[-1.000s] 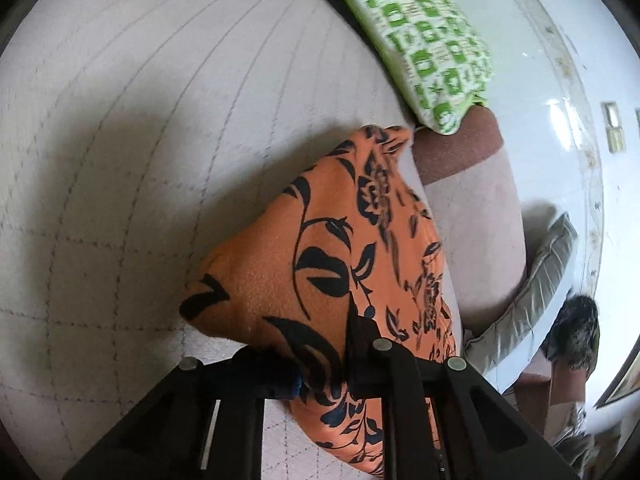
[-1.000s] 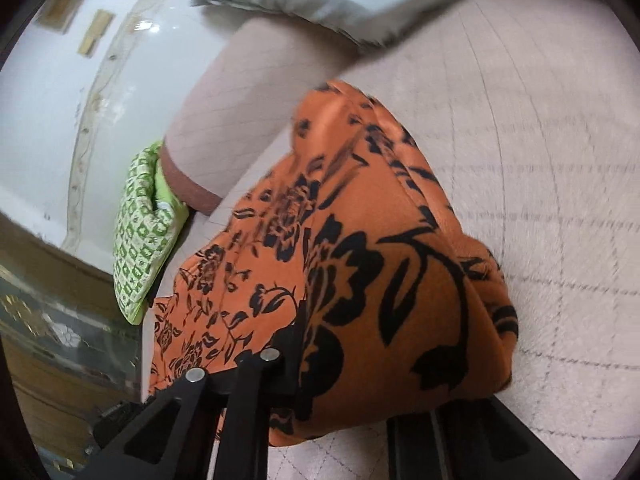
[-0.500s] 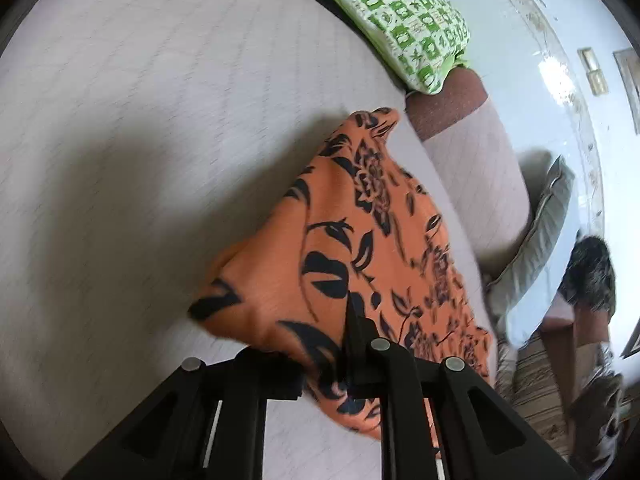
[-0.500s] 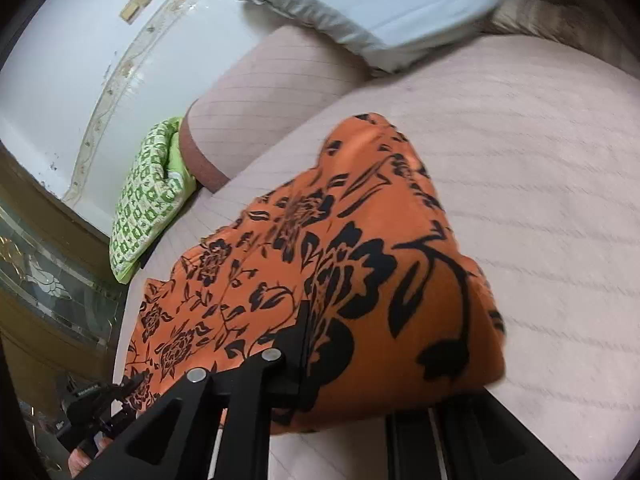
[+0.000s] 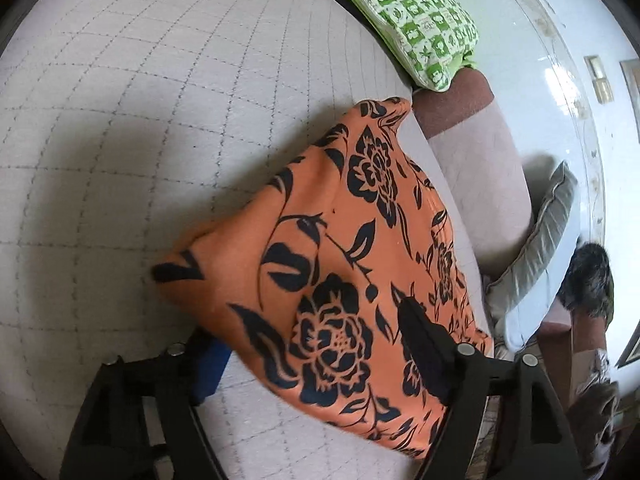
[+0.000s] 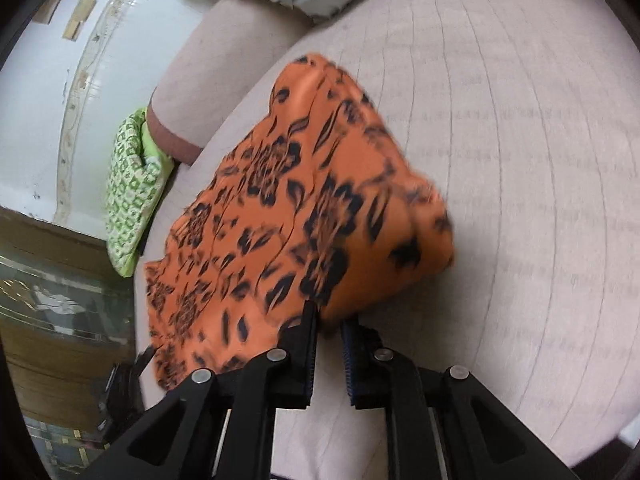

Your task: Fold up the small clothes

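Note:
An orange garment with a black flower print [image 5: 340,248] lies folded over on a pale quilted sofa seat [image 5: 140,120]. My left gripper [image 5: 316,356] is open, its jaws wide apart, and the near edge of the cloth drapes over it. In the right wrist view the same garment [image 6: 304,208] is blurred with motion. My right gripper [image 6: 330,328] stands at the cloth's near edge with its jaws a narrow gap apart; the cloth edge sits at the gap, and I cannot tell whether it is gripped.
A green and white patterned cushion [image 5: 408,16] lies at the far end of the seat. A grey cushion [image 5: 540,256] leans by the sofa arm [image 5: 476,152]. The white wall [image 6: 48,80] is behind. The seat edge drops off beside the garment.
My left gripper has opened wide and let go of the cloth, which now lies flatter. My right gripper's jaws have parted slightly and the cloth has slipped forward from them.

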`<act>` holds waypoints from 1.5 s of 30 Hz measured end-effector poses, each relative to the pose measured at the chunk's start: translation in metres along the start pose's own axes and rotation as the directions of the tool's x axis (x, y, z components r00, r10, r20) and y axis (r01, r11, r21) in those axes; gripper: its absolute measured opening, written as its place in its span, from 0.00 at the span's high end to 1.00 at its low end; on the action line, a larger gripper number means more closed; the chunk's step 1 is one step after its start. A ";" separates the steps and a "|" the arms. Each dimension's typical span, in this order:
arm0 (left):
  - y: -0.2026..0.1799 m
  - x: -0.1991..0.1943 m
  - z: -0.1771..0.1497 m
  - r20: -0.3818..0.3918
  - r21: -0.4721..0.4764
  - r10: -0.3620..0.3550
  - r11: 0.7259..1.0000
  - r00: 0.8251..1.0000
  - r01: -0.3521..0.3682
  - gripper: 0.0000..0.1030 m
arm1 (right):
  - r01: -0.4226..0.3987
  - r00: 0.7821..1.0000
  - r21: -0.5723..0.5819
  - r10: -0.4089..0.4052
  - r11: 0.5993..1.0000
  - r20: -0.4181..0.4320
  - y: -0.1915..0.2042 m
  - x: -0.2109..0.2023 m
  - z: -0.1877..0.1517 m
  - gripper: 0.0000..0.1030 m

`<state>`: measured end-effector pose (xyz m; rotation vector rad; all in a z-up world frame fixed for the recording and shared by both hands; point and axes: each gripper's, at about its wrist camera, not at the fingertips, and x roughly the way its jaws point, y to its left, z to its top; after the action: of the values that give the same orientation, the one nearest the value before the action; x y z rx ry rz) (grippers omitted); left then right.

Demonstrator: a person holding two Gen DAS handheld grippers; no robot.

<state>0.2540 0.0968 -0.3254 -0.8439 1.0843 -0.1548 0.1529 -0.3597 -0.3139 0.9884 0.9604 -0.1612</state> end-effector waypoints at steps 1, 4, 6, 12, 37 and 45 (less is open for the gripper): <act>0.001 0.001 0.001 0.010 -0.007 -0.011 1.000 1.000 0.011 0.23 | -0.020 1.000 0.007 0.020 1.000 -0.014 0.002 0.000 -0.004 0.86; 0.003 0.005 0.006 0.031 -0.036 -0.014 0.999 0.999 0.015 0.71 | -0.093 0.994 -0.032 0.091 0.995 -0.055 0.022 0.008 -0.011 0.86; 0.004 0.012 0.008 0.008 -0.032 0.008 0.999 1.000 -0.008 0.79 | -0.124 0.991 -0.097 0.119 0.988 -0.058 0.042 0.012 -0.015 0.87; -0.010 0.009 0.007 0.046 0.016 0.011 1.000 0.999 -0.012 0.84 | -0.146 0.989 -0.313 0.150 0.939 -0.011 0.104 0.028 -0.020 0.87; -0.170 -0.005 -0.063 0.140 0.556 -0.204 0.826 0.969 0.093 0.85 | -0.198 0.978 -0.179 0.183 0.964 -0.097 0.065 0.061 0.034 0.86; -0.245 0.068 -0.155 -0.079 0.657 -0.235 0.719 0.969 0.228 0.85 | -0.200 0.977 -0.109 0.207 0.974 0.056 0.003 0.005 0.080 0.86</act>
<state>0.2278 -0.1875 -0.2404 -0.3191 0.8143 -0.7111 0.2065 -0.4180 -0.3006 0.9743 0.7929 0.0266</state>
